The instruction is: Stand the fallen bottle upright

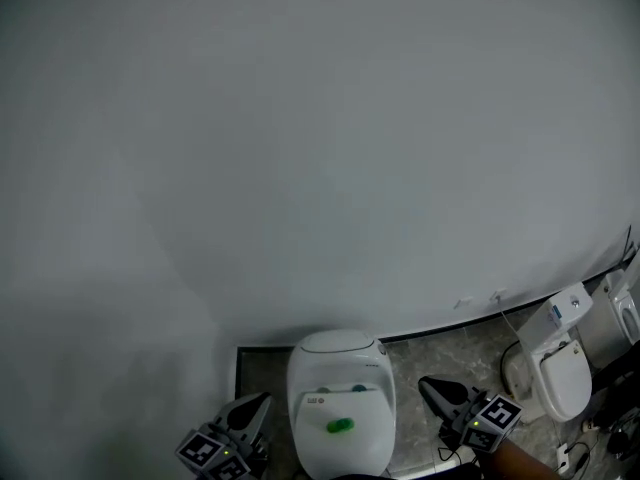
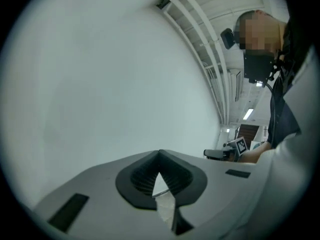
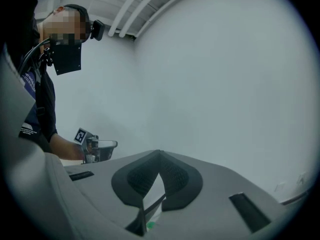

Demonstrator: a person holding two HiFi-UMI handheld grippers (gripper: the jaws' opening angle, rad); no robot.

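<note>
Flanking a white toilet point(image 1: 338, 366) at the wall, left claw point(image 1: 258, 403) and right claw point(image 1: 428, 383) are both pressed together, empty. A small green thing point(image 1: 340, 426), possibly the bottle, lies on the toilet's lid.

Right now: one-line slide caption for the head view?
Left tongs and right tongs, both shut, flank a white toilet with a small green item on it, below a bare wall.
</note>
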